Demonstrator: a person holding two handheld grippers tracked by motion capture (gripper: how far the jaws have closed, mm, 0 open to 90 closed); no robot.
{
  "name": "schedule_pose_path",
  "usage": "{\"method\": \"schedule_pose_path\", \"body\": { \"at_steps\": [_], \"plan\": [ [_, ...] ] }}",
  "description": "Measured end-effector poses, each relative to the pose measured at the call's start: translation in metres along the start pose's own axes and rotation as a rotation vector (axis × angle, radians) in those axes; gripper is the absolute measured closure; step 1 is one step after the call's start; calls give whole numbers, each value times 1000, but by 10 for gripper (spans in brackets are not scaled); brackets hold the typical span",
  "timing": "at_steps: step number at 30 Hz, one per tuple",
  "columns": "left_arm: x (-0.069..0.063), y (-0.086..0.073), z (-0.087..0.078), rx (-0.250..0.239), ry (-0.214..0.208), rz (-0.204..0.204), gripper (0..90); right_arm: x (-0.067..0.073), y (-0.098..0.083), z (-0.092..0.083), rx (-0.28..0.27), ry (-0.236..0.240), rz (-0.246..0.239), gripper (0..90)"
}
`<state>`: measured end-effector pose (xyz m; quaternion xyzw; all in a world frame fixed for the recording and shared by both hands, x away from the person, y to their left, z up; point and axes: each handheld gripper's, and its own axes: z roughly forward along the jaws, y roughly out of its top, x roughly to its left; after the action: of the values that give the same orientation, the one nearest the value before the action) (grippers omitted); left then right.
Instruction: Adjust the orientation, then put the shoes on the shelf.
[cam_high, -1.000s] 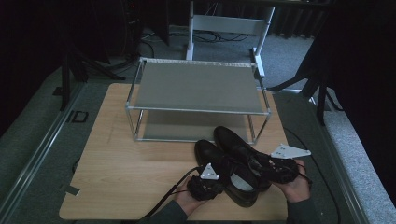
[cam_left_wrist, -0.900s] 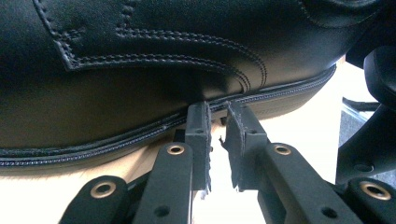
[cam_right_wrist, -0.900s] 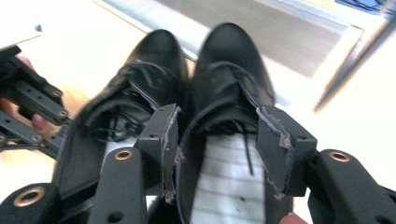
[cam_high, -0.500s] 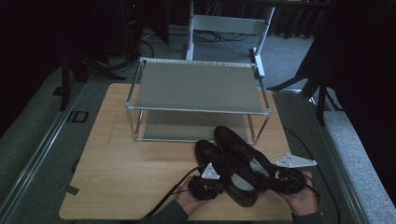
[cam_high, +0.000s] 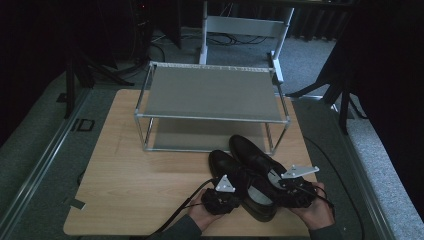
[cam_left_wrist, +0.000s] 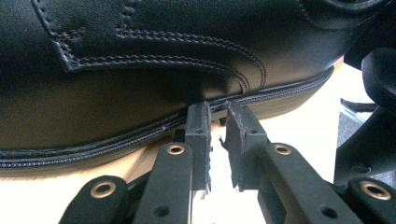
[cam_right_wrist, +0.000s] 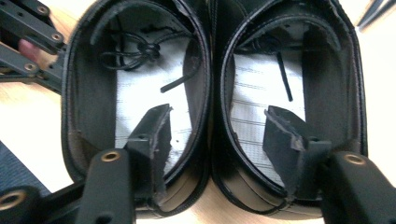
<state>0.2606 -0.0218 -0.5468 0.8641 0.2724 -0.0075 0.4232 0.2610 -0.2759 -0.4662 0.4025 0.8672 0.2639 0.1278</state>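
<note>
Right gripper view: right claw (cam_right_wrist: 219, 140) has just been opening, 1 jaw inside each of 2 shoes (cam_high: 250, 172) before the rack (cam_high: 212, 107). Left claw (cam_left_wrist: 219, 135), nearly closed, touches the sole edge, gripping nothing. Risk: adjoining heel walls slip free.

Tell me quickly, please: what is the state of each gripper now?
Left gripper: nearly closed, empty, tips against the left shoe at its sole edge.
Right gripper: open, just widening, one jaw inside each shoe, right shoe included.
</note>
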Motion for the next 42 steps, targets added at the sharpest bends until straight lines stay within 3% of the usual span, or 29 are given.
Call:
{"method": "schedule_pose_path", "body": {
  "at_steps": [1, 4, 6, 12, 13, 19, 24, 29, 34, 42],
  "plan": [
    [0, 0, 0, 1, 1, 2, 796, 0, 1, 3, 29, 14, -2, 370],
    [0, 0, 0, 0, 0, -1, 795, 1, 3, 6, 50, 17, -7, 354],
    [0, 0, 0, 1, -1, -1, 796, 3, 6, 10, 85, 0, -16, 340],
    [0, 0, 0, 0, 1, 4, 796, 4, 8, 11, 110, -7, -13, 353],
    [0, 0, 0, 0, 1, 6, 795, 2, 8, 13, 129, 3, 2, 390],
    [0, 2, -1, -20, 0, 0, 795, -1, 10, 23, 181, -12, -12, 499],
    [1, 5, -2, -31, 3, -5, 790, -4, 10, 23, 197, 26, 4, 579],
    [1, 8, -3, -47, 15, -10, 790, -13, 10, 25, 203, 109, 52, 723],
    [3, 11, -3, -63, 18, -27, 787, -14, 9, 24, 193, 101, 77, 772],
    [6, 13, -1, -75, 27, -46, 787, -13, 7, 23, 153, 94, 62, 786]
  ]
}}
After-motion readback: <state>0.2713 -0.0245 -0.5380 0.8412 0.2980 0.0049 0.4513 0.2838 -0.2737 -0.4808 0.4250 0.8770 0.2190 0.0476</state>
